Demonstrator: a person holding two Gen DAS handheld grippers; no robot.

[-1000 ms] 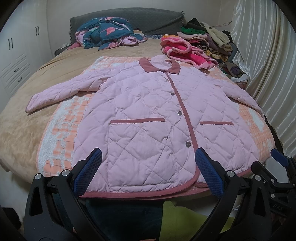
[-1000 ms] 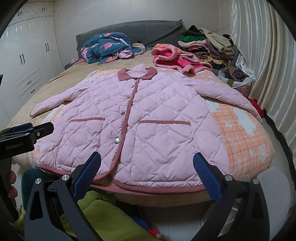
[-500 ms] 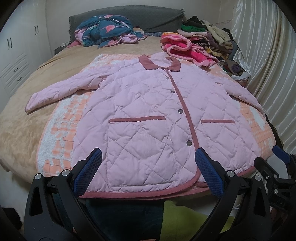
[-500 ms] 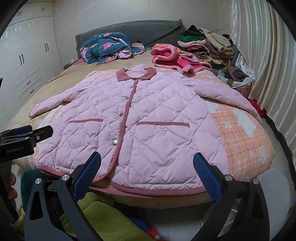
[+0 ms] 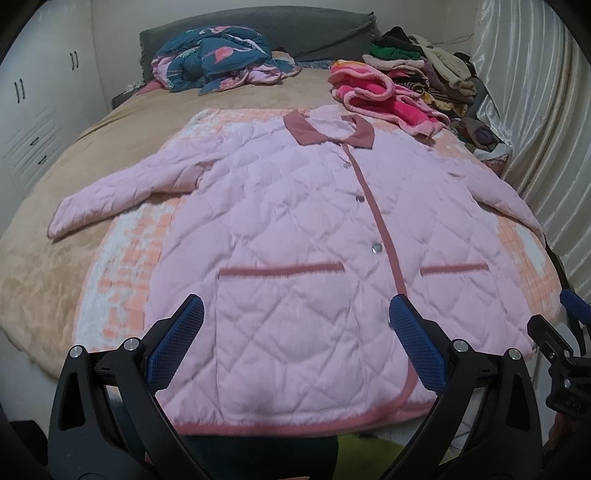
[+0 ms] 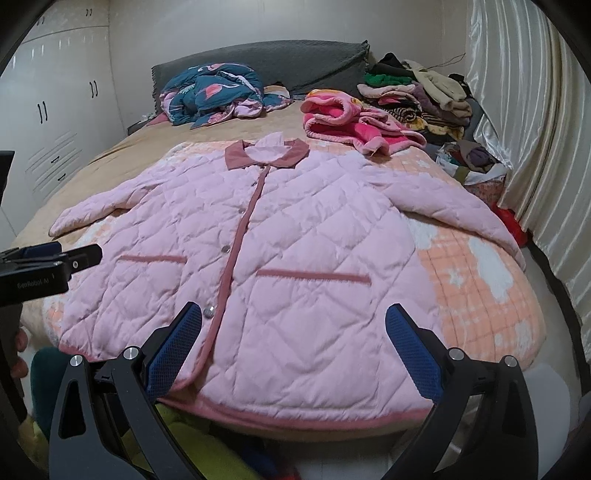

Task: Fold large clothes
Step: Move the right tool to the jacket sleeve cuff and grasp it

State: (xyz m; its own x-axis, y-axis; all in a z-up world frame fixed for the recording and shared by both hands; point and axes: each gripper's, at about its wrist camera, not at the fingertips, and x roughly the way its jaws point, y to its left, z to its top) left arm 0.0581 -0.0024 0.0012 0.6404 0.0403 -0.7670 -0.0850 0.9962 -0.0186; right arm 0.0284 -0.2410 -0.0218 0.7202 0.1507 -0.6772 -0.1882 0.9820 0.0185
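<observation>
Left wrist view first: the big bed with its tan plush cover [image 5: 55, 258] fills nearly everything, and a peach-and-white checked fleece blanket [image 5: 122, 266] is spread over the near part of it. Lying flat on that blanket, front side up, is the pink quilted jacket with dusty-rose trim [image 5: 295, 229] — buttoned, both sleeves stretched out sideways, collar toward the grey upholstered headboard [image 5: 314, 29], hem right at the near edge of the bed.

Further back on the bed there's a crumpled teal floral quilt [image 5: 214, 55] near the headboard, a heap of mixed folded clothes [image 5: 424, 70] by the shiny cream curtain [image 5: 535, 110], and a bright pink fleece garment [image 5: 376, 99] just beyond the collar.

Left gripper [image 5: 293, 334] hovers over the hem by the left-hand pocket, jaws spread wide, nothing in them. Right gripper [image 6: 293, 334] does the same over the other pocket — wide apart too, gripping nothing. Neither blue pad looks like it's touching the fabric.

Small stuff: silver snap buttons [image 5: 376, 246] run along the placket.
</observation>
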